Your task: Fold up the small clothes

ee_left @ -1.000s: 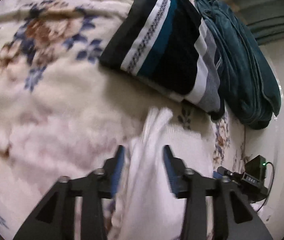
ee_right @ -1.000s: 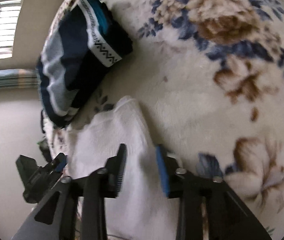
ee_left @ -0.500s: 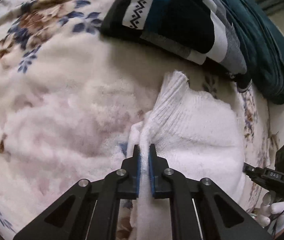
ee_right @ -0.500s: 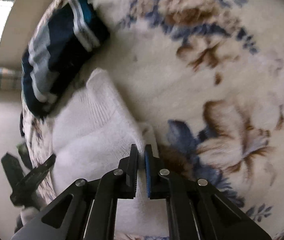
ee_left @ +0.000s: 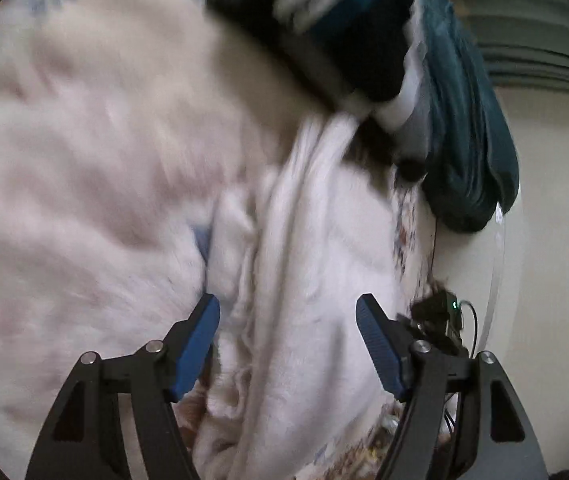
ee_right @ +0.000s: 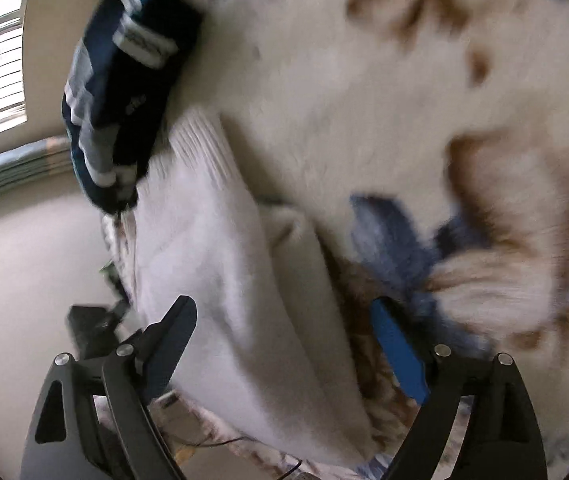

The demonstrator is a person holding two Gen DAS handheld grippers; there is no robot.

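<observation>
A small white knit garment (ee_left: 308, 280) lies bunched in folds on the floral fleece blanket (ee_left: 84, 160); it also shows in the right wrist view (ee_right: 220, 272). My left gripper (ee_left: 287, 308) is open, its blue-padded fingers apart on either side of the white cloth without gripping it. My right gripper (ee_right: 284, 312) is open too, its fingers spread over the garment's near part. Both views are blurred by motion.
A folded navy, teal and white striped garment (ee_left: 344, 28) lies just beyond the white one, also in the right wrist view (ee_right: 124, 80). A dark teal garment (ee_left: 468, 128) lies beside it near the bed edge. The other gripper's body (ee_left: 440, 320) shows at the right.
Both grippers were shut on the white garment's edge half a second ago and have now opened and let it go. The garment lies closer to the striped one.
</observation>
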